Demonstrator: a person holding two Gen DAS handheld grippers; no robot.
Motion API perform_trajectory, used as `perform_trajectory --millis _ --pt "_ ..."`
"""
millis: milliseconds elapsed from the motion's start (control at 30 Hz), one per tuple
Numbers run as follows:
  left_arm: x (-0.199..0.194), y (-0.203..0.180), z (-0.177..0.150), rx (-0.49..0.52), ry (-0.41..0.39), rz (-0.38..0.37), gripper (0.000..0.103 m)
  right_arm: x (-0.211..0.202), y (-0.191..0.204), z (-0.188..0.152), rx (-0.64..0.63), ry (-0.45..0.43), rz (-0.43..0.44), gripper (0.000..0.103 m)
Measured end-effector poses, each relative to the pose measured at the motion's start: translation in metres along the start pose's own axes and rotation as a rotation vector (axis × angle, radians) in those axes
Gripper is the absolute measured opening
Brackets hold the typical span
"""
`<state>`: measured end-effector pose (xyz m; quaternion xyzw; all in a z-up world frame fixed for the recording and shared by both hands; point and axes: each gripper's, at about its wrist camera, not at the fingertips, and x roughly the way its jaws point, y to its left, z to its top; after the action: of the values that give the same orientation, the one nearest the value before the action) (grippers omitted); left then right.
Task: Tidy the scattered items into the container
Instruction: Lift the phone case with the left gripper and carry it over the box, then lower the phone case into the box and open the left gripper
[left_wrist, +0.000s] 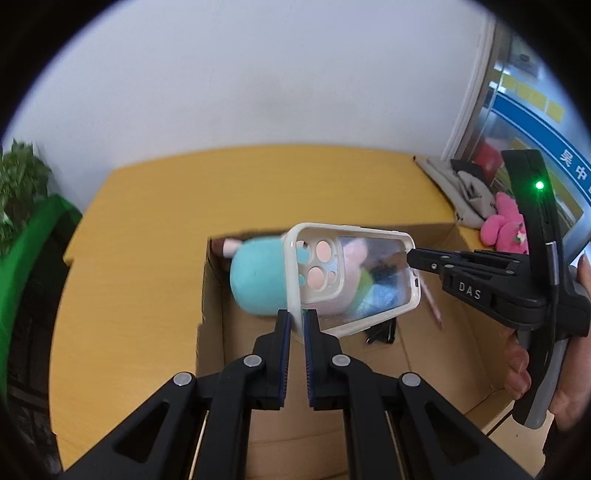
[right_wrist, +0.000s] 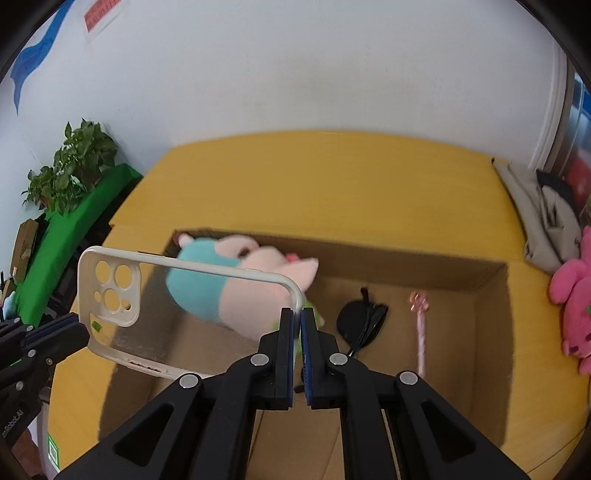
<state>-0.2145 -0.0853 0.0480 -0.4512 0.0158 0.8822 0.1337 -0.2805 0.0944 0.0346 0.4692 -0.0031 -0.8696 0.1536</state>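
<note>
A clear phone case with a cream rim (left_wrist: 369, 280) (right_wrist: 122, 325) hangs in the air over the open cardboard box (left_wrist: 212, 291) (right_wrist: 491, 354). My left gripper (left_wrist: 297, 317) is shut on its camera end. My right gripper (right_wrist: 297, 315) is shut on its opposite end, and it also shows in the left wrist view (left_wrist: 412, 260). The left gripper shows in the right wrist view (right_wrist: 74, 332) at the case's lower left. In the box lie a teal and pink plush (left_wrist: 255, 280) (right_wrist: 229, 291), black sunglasses (right_wrist: 364, 321) and a pink pen (right_wrist: 420, 325).
The box stands on a yellow table (left_wrist: 147, 229) (right_wrist: 314, 184). A pink plush toy (left_wrist: 504, 225) (right_wrist: 572, 295) and a grey and black cloth item (left_wrist: 467, 192) (right_wrist: 546, 225) lie on the table to the right of the box. A green object and a plant (right_wrist: 74, 166) stand at the left.
</note>
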Motion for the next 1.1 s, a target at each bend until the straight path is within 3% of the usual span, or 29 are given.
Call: perform_trajectory --millis 133,333,800,1100 --pt "0.029 0.007 -0.017 -0.014 0.06 0.007 0.007 0.042 -0.005 -0.019 0.008 0.073 -0.008 0.005" --pt "0.058 0.02 -0.03 -0.05 0.125 0.013 0.007 0.066 -0.004 -0.03 0.002 0.123 -0.011 0.005" --pt "0.102 0.02 -0.046 -0.01 0.256 0.03 0.005 0.089 -0.019 -0.044 -0.011 0.184 0.002 0.005" --pt "0.099 0.029 -0.071 -0.012 0.308 0.045 0.003 0.095 -0.006 -0.067 -0.039 0.256 0.03 0.005"
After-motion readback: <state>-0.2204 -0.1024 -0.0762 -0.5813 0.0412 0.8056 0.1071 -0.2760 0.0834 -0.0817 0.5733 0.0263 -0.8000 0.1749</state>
